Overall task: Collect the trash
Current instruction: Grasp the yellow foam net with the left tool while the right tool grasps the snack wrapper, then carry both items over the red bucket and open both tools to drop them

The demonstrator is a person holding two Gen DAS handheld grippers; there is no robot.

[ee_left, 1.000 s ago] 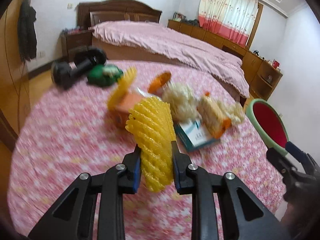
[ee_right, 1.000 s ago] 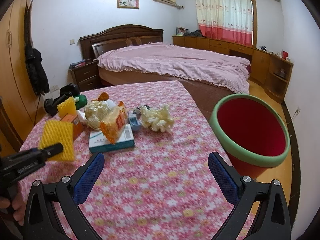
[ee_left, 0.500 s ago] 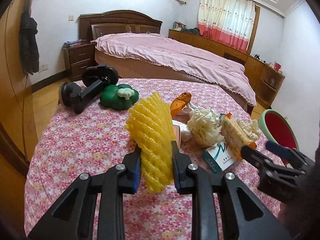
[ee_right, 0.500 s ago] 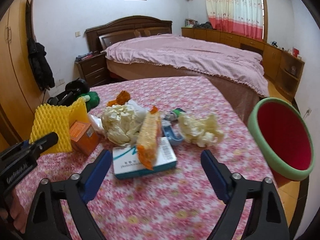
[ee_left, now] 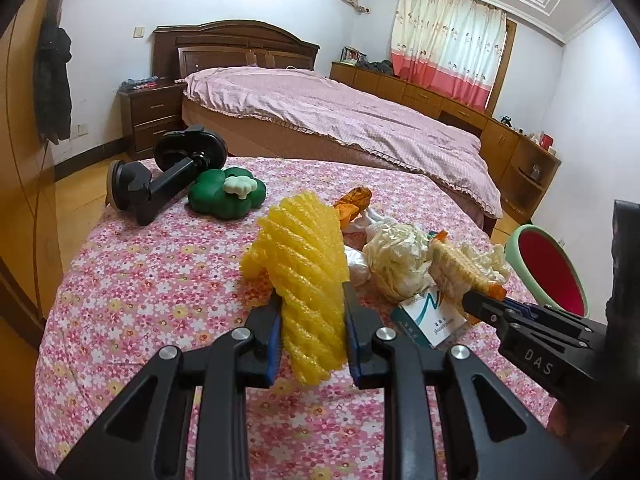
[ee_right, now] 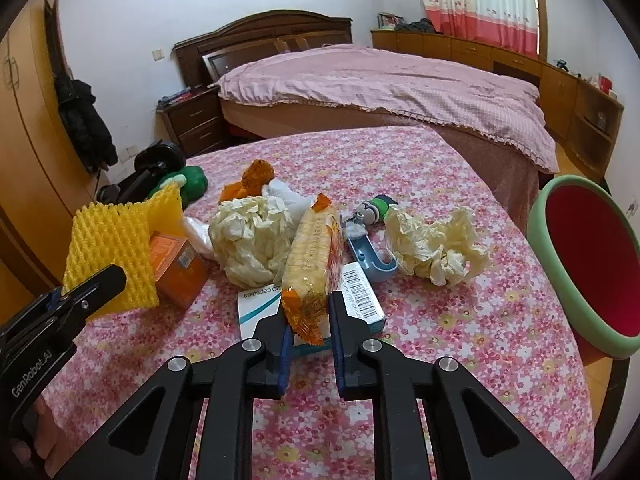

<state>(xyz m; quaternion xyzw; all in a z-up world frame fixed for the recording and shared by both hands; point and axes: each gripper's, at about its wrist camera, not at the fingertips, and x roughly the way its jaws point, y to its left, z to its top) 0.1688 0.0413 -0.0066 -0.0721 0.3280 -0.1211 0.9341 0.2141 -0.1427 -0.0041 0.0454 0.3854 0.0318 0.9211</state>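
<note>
My left gripper (ee_left: 311,332) is shut on a yellow foam fruit net (ee_left: 306,272) and holds it above the table; the net also shows in the right wrist view (ee_right: 110,254). My right gripper (ee_right: 308,328) is shut on the near end of an orange biscuit packet (ee_right: 312,256), which lies over a white and teal medicine box (ee_right: 360,300). The packet also shows in the left wrist view (ee_left: 460,270). Crumpled cream paper (ee_right: 248,240) and a second wad (ee_right: 434,246) lie on the flowered tablecloth (ee_right: 460,344). A red bin with a green rim (ee_right: 584,264) stands at the right edge.
An orange carton (ee_right: 176,266), an orange wrapper (ee_right: 256,174), a blue hook with a small figure (ee_right: 370,240), a green plush clover (ee_left: 226,194) and a black suction mount (ee_left: 168,176) are on the table. A bed (ee_left: 340,120) stands behind it.
My right gripper moved forward to the pile and shut on the biscuit packet. My left gripper still holds the foam net and has drawn back slightly from the pile.
</note>
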